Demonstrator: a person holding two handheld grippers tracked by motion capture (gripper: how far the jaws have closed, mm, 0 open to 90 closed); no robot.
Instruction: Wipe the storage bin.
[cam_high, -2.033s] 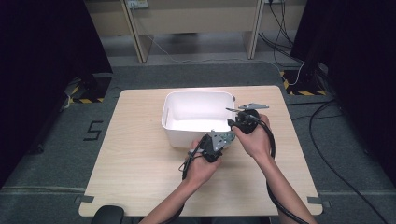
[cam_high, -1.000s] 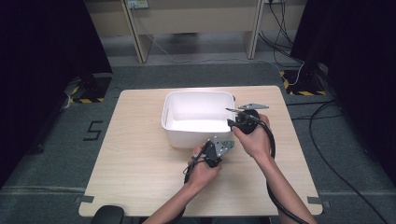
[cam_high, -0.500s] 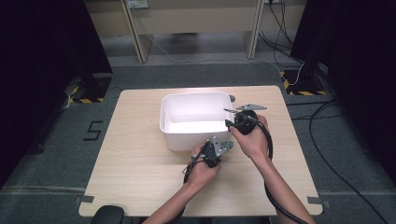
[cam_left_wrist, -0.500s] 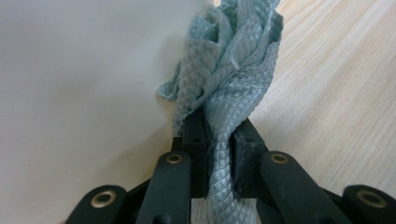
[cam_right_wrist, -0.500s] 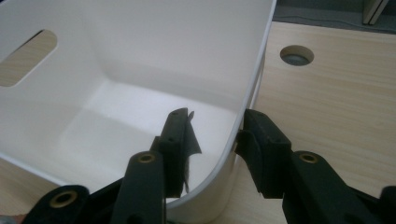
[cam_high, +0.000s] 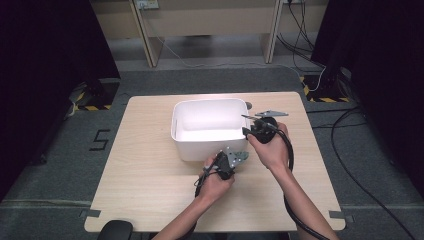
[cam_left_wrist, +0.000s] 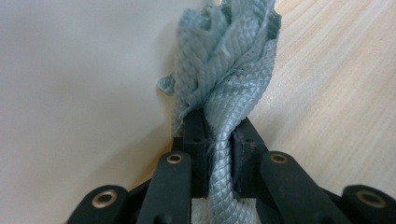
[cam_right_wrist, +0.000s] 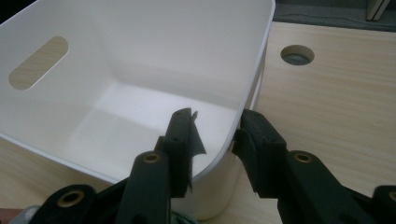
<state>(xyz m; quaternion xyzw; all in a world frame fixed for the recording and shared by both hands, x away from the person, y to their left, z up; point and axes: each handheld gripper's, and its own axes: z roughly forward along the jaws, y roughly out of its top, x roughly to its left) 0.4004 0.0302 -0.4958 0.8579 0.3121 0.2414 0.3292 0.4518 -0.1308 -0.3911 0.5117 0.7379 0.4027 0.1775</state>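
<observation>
Wiping the outside of the white plastic bin (cam_high: 200, 145) with the grey-green waffle-weave cloth (cam_left_wrist: 229, 60), judging by the set-up. Bin standing upright near the middle of the wooden table (cam_high: 145, 175), nothing to be seen inside it.

Keep the left gripper (cam_high: 234, 155) clamped tight on the cloth: jaws together on a twisted bunch of it, free end fanned out ahead and lying against the bin's near outer wall, close to its right corner. Press that loose end flat to the wall rather than leading with the black jaws, to spare the plastic any scraping. Sweep along the wall in even strokes, low to the table, without snagging the cloth under the bin's base.

Brace with the right gripper (cam_high: 247, 131): jaws apart and straddling the rim (cam_right_wrist: 243, 93) at the near right corner, one inside, one outside, having just been closing with the wall between them; a gap visible on the inner side, so no firm pinch yet. Close fully on the rim before pushing with the cloth, since a light bin will likely slide on smooth wood. Hold down and slightly toward the cloth side to counter each stroke
</observation>
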